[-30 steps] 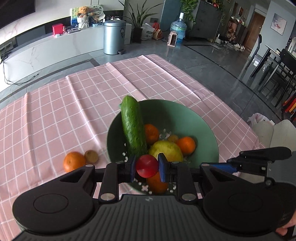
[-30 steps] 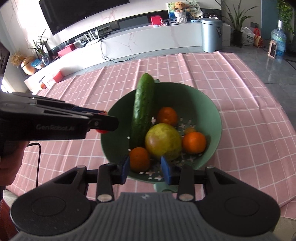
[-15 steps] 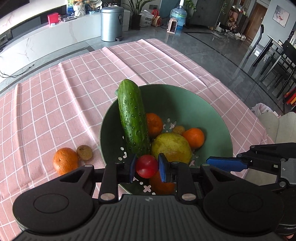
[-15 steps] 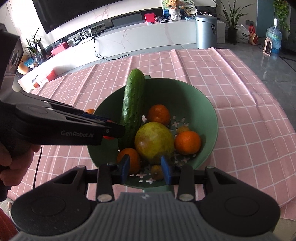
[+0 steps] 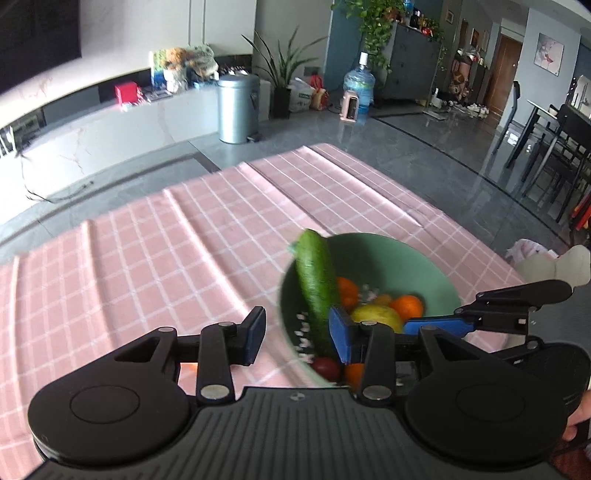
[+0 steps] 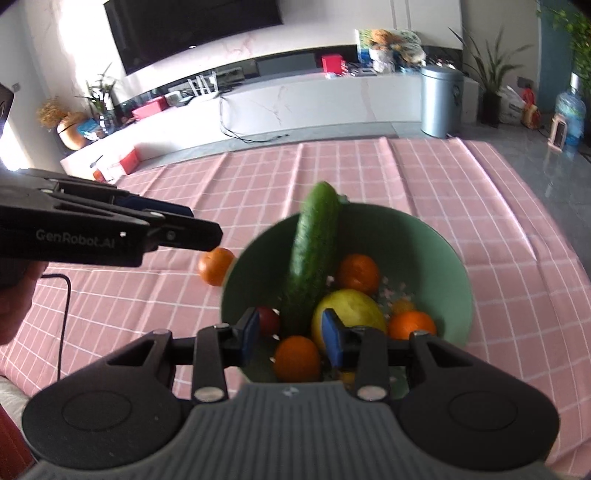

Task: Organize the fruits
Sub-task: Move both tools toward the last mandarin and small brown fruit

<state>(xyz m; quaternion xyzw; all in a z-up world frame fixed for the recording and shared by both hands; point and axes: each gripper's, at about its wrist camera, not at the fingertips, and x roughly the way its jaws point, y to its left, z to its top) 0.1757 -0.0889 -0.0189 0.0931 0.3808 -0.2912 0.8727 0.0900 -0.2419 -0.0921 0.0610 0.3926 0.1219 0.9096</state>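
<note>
On the pink checked tablecloth (image 6: 424,192) we note a green perforated bowl (image 6: 439,266) holding most of the fruit: a long green cucumber (image 6: 314,254) leaning on the far-left rim, a yellow-green round fruit (image 6: 351,306) in the middle, three oranges around it (image 6: 358,273) (image 6: 410,325) (image 6: 297,358), and a small red tomato (image 6: 267,319) low at the near-left wall, just beside the cucumber's base.

Left gripper (image 5: 297,334): we record that its jaws have just been opening; the blue pads stand apart with nothing pressed between them, and the red tomato lies in the bowl below and behind its right finger. Seen from the right wrist, this gripper reaches in from the left, above the cloth beside the bowl.

Right gripper (image 6: 290,338): pads part-way apart over the near side of the bowl, gripping nothing; the cucumber's lower end and one orange show in the gap, untouched as far as we can tell.

Outside the bowl, a loose orange (image 6: 216,266) sits on the cloth, close to the left rim and partly hidden by the left gripper's tip.

Surroundings: grey glossy floor, a long white marble-look low cabinet (image 6: 314,99), a wall television (image 6: 192,29), a metal pedal bin (image 6: 441,103), potted plants, a blue water bottle (image 5: 358,86), dark dining chairs at far right. Both views are slightly motion-blurred.
</note>
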